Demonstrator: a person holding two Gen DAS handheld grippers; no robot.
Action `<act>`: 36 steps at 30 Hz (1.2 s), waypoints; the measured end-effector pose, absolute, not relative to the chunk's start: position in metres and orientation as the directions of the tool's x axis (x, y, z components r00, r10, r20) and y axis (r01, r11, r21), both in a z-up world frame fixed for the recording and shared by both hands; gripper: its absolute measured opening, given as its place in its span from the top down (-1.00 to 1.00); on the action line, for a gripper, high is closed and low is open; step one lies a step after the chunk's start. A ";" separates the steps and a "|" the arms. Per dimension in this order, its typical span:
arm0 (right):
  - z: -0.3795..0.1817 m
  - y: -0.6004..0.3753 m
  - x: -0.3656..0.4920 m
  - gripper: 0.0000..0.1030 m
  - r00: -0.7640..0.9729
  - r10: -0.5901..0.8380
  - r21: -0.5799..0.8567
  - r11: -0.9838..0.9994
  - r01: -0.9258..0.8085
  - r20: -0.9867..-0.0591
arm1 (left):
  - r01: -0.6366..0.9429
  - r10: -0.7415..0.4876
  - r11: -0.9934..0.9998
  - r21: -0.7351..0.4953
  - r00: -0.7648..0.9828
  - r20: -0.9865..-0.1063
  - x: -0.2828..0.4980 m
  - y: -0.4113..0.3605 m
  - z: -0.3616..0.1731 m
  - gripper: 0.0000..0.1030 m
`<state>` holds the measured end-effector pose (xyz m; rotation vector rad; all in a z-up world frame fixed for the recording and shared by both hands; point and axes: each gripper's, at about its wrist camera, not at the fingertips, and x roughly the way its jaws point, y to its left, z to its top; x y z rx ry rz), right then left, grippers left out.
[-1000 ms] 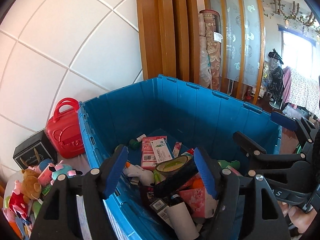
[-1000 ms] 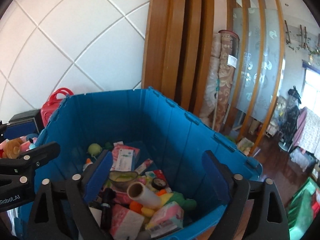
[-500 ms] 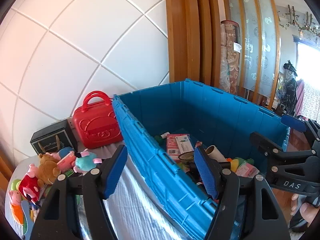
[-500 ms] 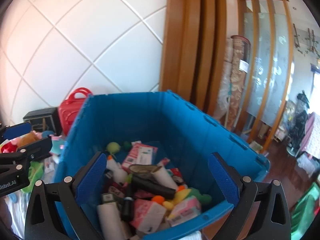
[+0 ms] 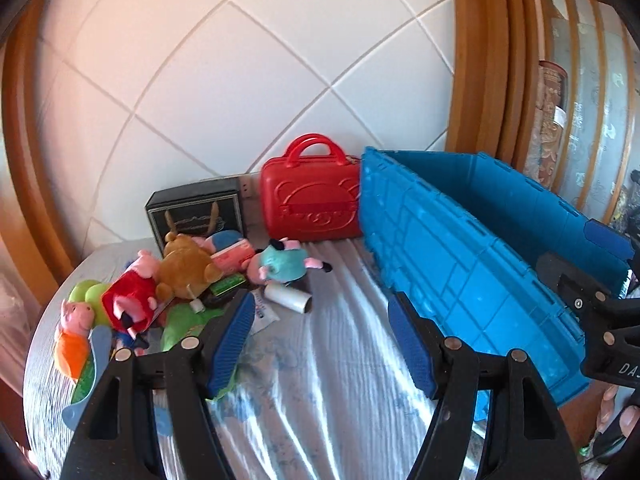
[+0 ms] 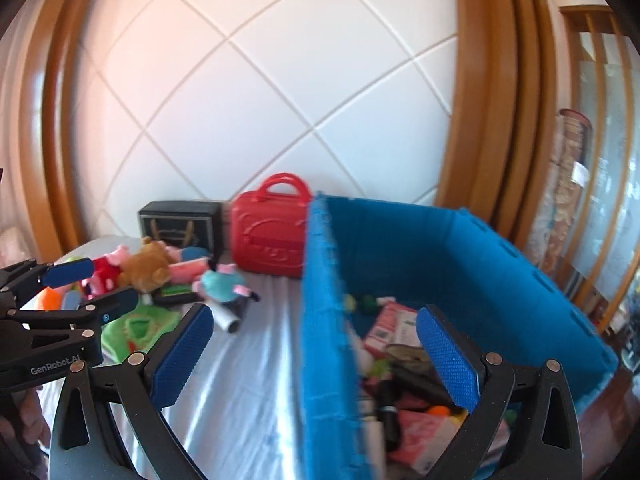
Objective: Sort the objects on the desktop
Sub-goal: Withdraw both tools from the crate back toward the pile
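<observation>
Left gripper (image 5: 322, 336): blue ribbed fingers (image 5: 234, 334) spread wide, nothing between them, only the pale blue-and-white cloth-covered counter (image 5: 320, 380) below. Right gripper (image 6: 316, 356): blue-padded fingers (image 6: 448, 362) also wide apart and empty, straddling the near wall of the large blue plastic crate (image 6: 324, 320); the left finger hangs over the cloth, the right one over the crate's inside. Crate holds a jumble: pink-and-white cartons (image 6: 386, 322), a black tube-like item (image 6: 386, 408), a small green ball (image 6: 368, 302), other pieces too blurred to name. Just past the left gripper's left finger, a white cylindrical roll (image 5: 288, 298) lies on its side on the cloth. Beyond it, a heap of soft toys: teal plush animal with pink limbs (image 5: 280, 266), brown teddy bear (image 5: 184, 266), pink pig plush in a red dress (image 5: 134, 298), pink pig plush in orange (image 5: 74, 328), a green cloth item (image 5: 182, 322) under them. Behind the heap, a black rectangular box with gold print (image 5: 196, 210); beside it, touching the crate's far corner, a red hard-shell toy suitcase with a handle (image 5: 314, 200). White diamond-tiled wall (image 5: 240, 80) at the back, wooden frame (image 5: 480, 60) to the right. Fingertips of the person's hand (image 5: 616, 416) show at the lower right of the left view, beneath the other gripper's black body.
</observation>
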<state>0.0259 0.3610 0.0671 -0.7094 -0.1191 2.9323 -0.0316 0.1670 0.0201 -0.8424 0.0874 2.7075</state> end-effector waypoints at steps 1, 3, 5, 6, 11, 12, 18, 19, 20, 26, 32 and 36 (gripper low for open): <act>0.065 0.351 0.020 -1.00 -0.882 0.117 -0.103 -0.992 -0.078 -0.457 | -0.279 0.249 -0.960 -0.036 -0.781 -0.572 -0.034 0.154 0.017 -0.33; 0.059 0.329 0.008 -1.00 -0.875 0.076 -0.100 -0.994 -0.032 -0.477 | -0.229 0.206 -0.973 -0.035 -0.783 -0.586 -0.038 0.125 0.011 -0.33; 0.052 0.307 -0.002 -1.00 -0.868 0.040 -0.099 -0.995 0.011 -0.495 | -0.175 0.154 -0.984 -0.023 -0.786 -0.599 -0.040 0.097 0.004 -0.33; 0.048 0.296 -0.008 -1.00 -0.863 0.020 -0.097 -0.995 0.034 -0.506 | -0.155 0.135 -0.988 -0.020 -0.784 -0.606 -0.041 0.085 0.000 -0.33; 0.027 0.245 -0.035 -1.00 -0.826 -0.064 -0.086 -0.987 0.134 -0.560 | -0.025 0.014 -1.000 0.008 -0.755 -0.656 -0.045 0.014 -0.026 -0.33; 0.022 0.233 -0.040 -1.00 -0.817 -0.082 -0.081 -0.984 0.156 -0.571 | -0.002 -0.007 -1.000 0.014 -0.747 -0.664 -0.046 0.001 -0.032 -0.33; -0.013 0.178 -0.073 -1.00 -0.748 -0.144 -0.073 -0.966 0.248 -0.648 | 0.125 -0.098 -0.992 0.017 -0.683 -0.724 -0.052 -0.073 -0.071 -0.33; -0.020 0.171 -0.078 -1.00 -0.736 -0.146 -0.074 -0.964 0.257 -0.661 | 0.138 -0.104 -0.990 0.014 -0.672 -0.733 -0.054 -0.081 -0.076 -0.33; -0.026 0.164 -0.084 -1.00 -0.723 -0.149 -0.073 -0.961 0.266 -0.675 | 0.151 -0.109 -0.989 0.010 -0.661 -0.742 -0.056 -0.089 -0.083 -0.33; -0.062 0.141 -0.111 -1.00 -0.649 -0.142 -0.068 -0.955 0.287 -0.748 | 0.170 -0.099 -0.985 -0.008 -0.605 -0.790 -0.077 -0.110 -0.119 -0.33; -0.093 0.128 -0.137 -1.00 -0.596 -0.115 -0.073 -0.957 0.281 -0.795 | 0.147 -0.055 -0.989 -0.031 -0.548 -0.834 -0.103 -0.110 -0.155 -0.33; -0.115 0.123 -0.156 -1.00 -0.553 -0.101 -0.071 -0.957 0.280 -0.827 | 0.131 -0.027 -0.990 -0.048 -0.516 -0.856 -0.121 -0.107 -0.174 -0.33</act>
